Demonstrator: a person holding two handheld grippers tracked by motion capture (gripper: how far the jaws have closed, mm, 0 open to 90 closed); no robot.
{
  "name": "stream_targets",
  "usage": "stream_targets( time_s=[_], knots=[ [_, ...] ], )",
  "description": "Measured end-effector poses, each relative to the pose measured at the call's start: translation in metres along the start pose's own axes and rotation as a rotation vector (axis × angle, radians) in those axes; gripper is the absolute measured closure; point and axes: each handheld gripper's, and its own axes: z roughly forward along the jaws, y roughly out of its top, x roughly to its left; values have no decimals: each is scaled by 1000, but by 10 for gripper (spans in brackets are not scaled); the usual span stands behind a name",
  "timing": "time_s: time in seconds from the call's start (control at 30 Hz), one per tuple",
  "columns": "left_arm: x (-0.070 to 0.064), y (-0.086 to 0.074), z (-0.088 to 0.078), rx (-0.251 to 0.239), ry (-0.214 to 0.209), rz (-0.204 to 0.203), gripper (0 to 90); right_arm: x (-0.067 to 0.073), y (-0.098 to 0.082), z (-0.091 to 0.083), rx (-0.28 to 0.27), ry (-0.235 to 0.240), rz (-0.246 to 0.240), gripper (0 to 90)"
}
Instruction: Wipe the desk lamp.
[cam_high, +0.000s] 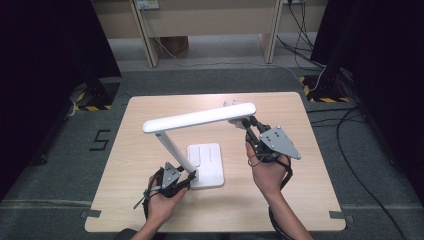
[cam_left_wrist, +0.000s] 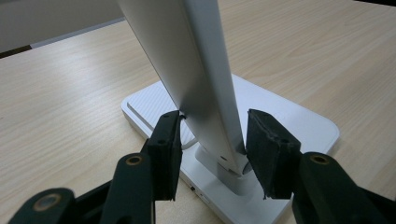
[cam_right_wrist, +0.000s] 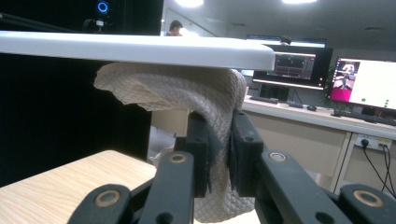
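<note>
Pale wooden desk (cam_high: 280, 200) stands on grey carpet and carries one white folding desk lamp (cam_high: 200, 119), its flat base (cam_left_wrist: 308, 122) near the desk's middle. Left tool (cam_left_wrist: 212, 154) straddles the slanted lamp stem (cam_left_wrist: 201, 79) just above the hinge, pads against both sides, evidently to steady the lamp. Right tool (cam_right_wrist: 219, 154) is clamped on a crumpled white quilted cloth (cam_right_wrist: 187, 93), pressed up against the underside of the lamp head (cam_right_wrist: 140, 49), apparently for wiping.

A light wooden table (cam_high: 310, 165) stands on grey floor (cam_high: 210, 80), 2 lit monitors (cam_right_wrist: 364, 84) behind.
</note>
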Motion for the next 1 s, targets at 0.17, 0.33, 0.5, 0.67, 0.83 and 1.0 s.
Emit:
stream_targets(
  time_s=[0.17,0.33,0.5,0.67,0.83,1.0],
  knots=[
    [0,0,0,-1,0,0,553,3,-1,0,-7,-1,13,806],
    [0,0,0,-6,3,-1,553,7,-2,1,-18,-5,21,806],
    [0,-1,1,-3,2,-1,554,9,-4,1,-29,-12,30,806],
    [-1,-1,1,0,1,-3,555,12,-6,0,-36,-15,38,806],
    [-1,-1,1,2,-2,-2,556,14,-7,0,-50,-21,45,806],
    [-1,-1,1,1,2,-2,556,17,-8,-2,-54,-20,53,806]
  ],
)
